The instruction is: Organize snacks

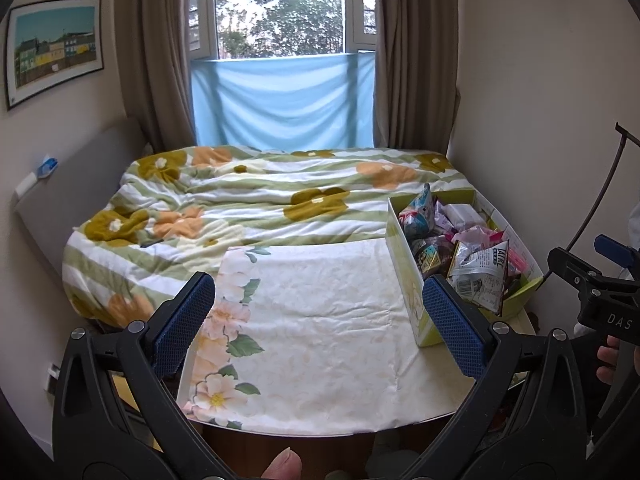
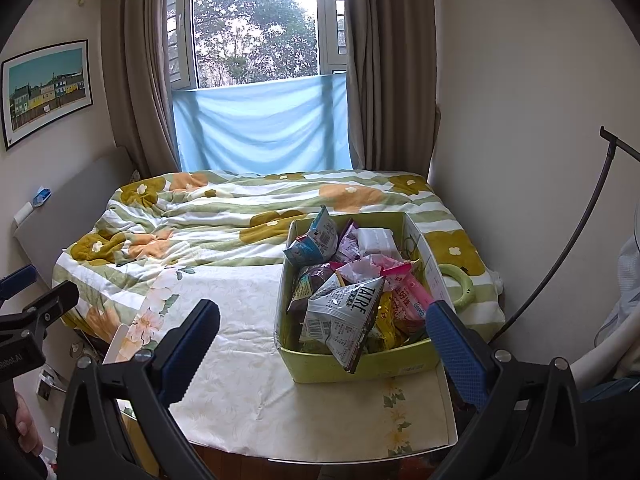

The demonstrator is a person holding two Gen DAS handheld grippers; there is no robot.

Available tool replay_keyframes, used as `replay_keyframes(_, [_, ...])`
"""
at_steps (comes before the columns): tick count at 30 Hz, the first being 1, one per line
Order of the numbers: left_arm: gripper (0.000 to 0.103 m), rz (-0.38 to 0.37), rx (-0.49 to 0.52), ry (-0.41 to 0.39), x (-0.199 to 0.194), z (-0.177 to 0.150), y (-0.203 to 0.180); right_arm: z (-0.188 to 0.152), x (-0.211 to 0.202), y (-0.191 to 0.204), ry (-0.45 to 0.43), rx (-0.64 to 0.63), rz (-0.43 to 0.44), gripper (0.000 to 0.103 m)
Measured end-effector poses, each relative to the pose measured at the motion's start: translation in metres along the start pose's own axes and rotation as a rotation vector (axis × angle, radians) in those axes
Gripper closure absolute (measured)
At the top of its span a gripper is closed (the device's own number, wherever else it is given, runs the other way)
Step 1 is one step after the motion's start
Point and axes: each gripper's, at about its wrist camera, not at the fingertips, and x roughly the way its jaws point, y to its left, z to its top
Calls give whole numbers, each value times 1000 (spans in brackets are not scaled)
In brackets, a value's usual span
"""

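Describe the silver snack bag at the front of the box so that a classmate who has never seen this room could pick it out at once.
Find the table with the pale floral cloth at the foot of the bed, then the yellow-green box on its right side. The silver bag leans over the box's near wall, printed with dark capital letters; the neighbouring packets are pink, yellow and dark brown.

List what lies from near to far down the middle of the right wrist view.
Floral tablecloth → green snack box with the silver TATRE packet at its near end → flowered striped duvet → blue cloth across the lower window → window.
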Motion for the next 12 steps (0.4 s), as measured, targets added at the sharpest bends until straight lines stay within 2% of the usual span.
replay_keyframes(12, [0, -11, 1, -28, -8, 0, 0, 3, 1, 2, -8, 3, 1, 1])
